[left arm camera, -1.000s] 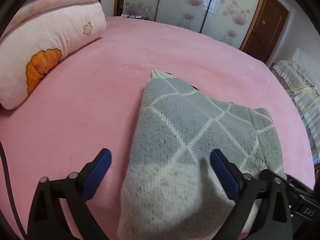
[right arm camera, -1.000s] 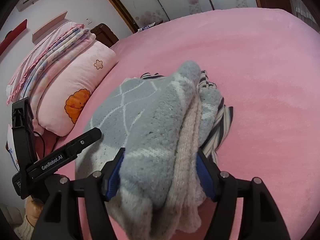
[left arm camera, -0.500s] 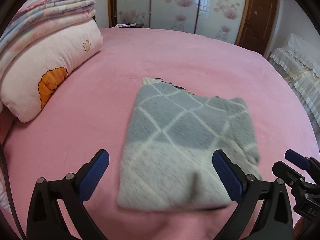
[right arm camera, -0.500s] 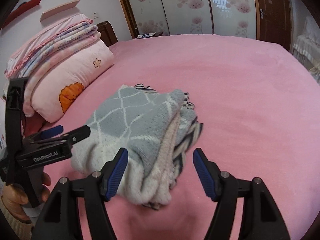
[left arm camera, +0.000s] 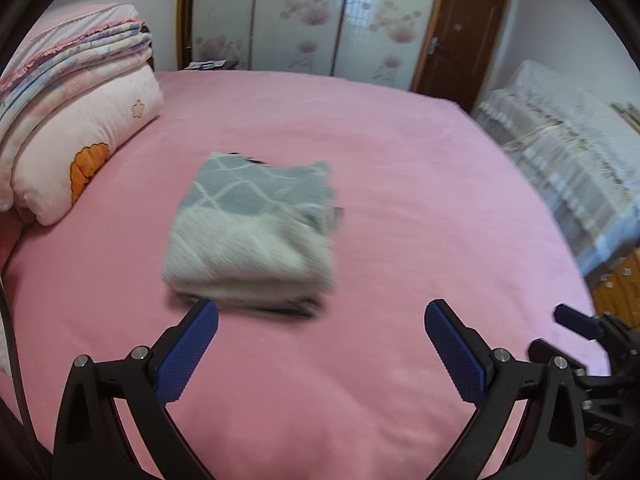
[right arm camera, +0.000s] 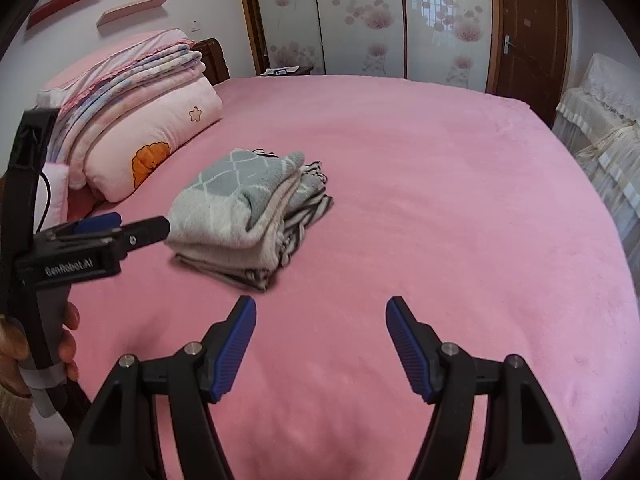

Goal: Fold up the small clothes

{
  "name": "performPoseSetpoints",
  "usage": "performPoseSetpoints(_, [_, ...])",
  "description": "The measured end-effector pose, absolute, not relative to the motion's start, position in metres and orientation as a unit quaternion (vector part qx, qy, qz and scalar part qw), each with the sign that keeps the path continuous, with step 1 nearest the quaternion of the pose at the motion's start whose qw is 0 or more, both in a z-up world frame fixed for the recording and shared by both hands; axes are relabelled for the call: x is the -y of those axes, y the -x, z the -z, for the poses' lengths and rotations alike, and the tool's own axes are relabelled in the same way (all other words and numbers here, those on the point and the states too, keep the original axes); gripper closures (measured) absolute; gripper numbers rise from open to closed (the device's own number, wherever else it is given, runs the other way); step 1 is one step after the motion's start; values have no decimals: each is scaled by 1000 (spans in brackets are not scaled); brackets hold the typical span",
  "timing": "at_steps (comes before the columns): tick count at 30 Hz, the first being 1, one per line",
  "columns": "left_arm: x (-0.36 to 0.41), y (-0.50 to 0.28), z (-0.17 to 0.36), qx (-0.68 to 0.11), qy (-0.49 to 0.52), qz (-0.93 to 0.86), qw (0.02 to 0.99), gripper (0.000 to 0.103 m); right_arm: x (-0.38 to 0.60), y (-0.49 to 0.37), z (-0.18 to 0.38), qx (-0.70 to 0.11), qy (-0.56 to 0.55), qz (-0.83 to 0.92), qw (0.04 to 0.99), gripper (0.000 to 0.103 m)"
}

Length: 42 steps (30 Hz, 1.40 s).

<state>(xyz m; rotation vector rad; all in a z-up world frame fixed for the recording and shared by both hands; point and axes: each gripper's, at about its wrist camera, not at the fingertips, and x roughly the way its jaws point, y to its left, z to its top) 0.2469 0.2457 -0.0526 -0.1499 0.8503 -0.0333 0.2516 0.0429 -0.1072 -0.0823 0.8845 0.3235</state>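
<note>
A folded stack of small clothes (left arm camera: 252,236) lies on the pink bed (left arm camera: 400,184), topped by a grey knit garment with white diamond lines. In the right wrist view the stack (right arm camera: 244,216) shows a beige layer and a striped garment (right arm camera: 304,216) under the grey one. My left gripper (left arm camera: 320,320) is open and empty, just in front of the stack. My right gripper (right arm camera: 320,316) is open and empty, in front of and to the right of the stack. The left gripper's body (right arm camera: 92,240) shows in the right wrist view, beside the stack's left edge.
A pink pillow with an orange flower (left arm camera: 84,148) and folded blankets (left arm camera: 68,52) lie at the left. A second bed with a lace cover (left arm camera: 568,152) stands at the right. Wardrobe doors (right arm camera: 360,20) and a brown door (right arm camera: 528,32) stand beyond the bed.
Both grippers let go of the folded stack and pulled back toward me. The stack now rests on the bed, farther from both cameras.
</note>
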Motion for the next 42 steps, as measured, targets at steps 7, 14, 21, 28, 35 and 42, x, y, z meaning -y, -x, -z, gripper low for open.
performPoseSetpoints(7, [-173,-157,16,-394,73,63,914,0,20,-160,75,-404,38,-136,904,31])
performPoseSetpoints(14, [-124,-96,-9,-371,57,64,925,1,64,-98,57,-393,12,-115,912,30])
performPoseSetpoints(21, [-86,-41,-24,-353,45,54,933,0,87,-55,47,-381,-7,-93,920,30])
performPoseSetpoints(28, [-64,1,-19,-362,53,7,931,0,98,-26,46,-379,-22,-73,922,27])
performPoseSetpoints(35, [-48,23,-11,-373,29,-36,927,0,104,-11,47,-378,-20,-49,924,27])
performPoseSetpoints(42, [-39,34,-14,-366,25,-62,928,0,103,-3,52,-380,-9,-46,924,27])
